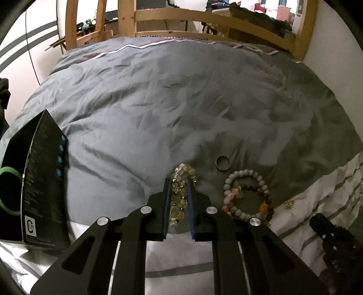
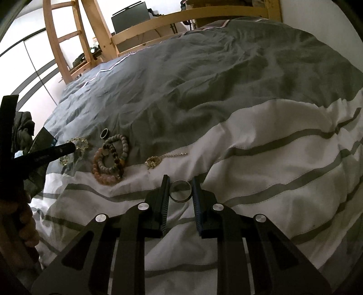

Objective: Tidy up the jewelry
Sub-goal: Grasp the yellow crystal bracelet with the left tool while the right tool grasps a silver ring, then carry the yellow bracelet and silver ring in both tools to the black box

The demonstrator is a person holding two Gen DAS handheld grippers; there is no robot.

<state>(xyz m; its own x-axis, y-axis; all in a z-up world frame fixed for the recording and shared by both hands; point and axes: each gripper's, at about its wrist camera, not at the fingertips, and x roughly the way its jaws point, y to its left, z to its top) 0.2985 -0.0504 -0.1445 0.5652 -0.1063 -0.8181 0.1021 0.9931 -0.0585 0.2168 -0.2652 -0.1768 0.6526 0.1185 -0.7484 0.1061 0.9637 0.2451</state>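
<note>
My left gripper (image 1: 179, 182) is shut on a clear yellowish bead bracelet (image 1: 181, 174) lying on the grey duvet (image 1: 170, 102). My right gripper (image 2: 180, 181) is shut on a silver ring (image 2: 180, 191), held just above the white striped part of the bedding (image 2: 272, 147). A dark ring (image 1: 222, 162) lies right of the yellow bracelet. Beside it sits a pile of grey, pink and brown bead bracelets (image 1: 246, 195). A thin gold chain (image 2: 156, 160) lies on the white cloth. The left gripper also shows at the left of the right wrist view (image 2: 68, 147).
A black open box (image 1: 43, 181) with a green bangle (image 1: 9, 190) inside stands at the left edge of the bed. A wooden bed frame (image 1: 204, 18) and ladder (image 2: 68, 38) rise at the far side. A hand (image 2: 25, 220) holds the left gripper.
</note>
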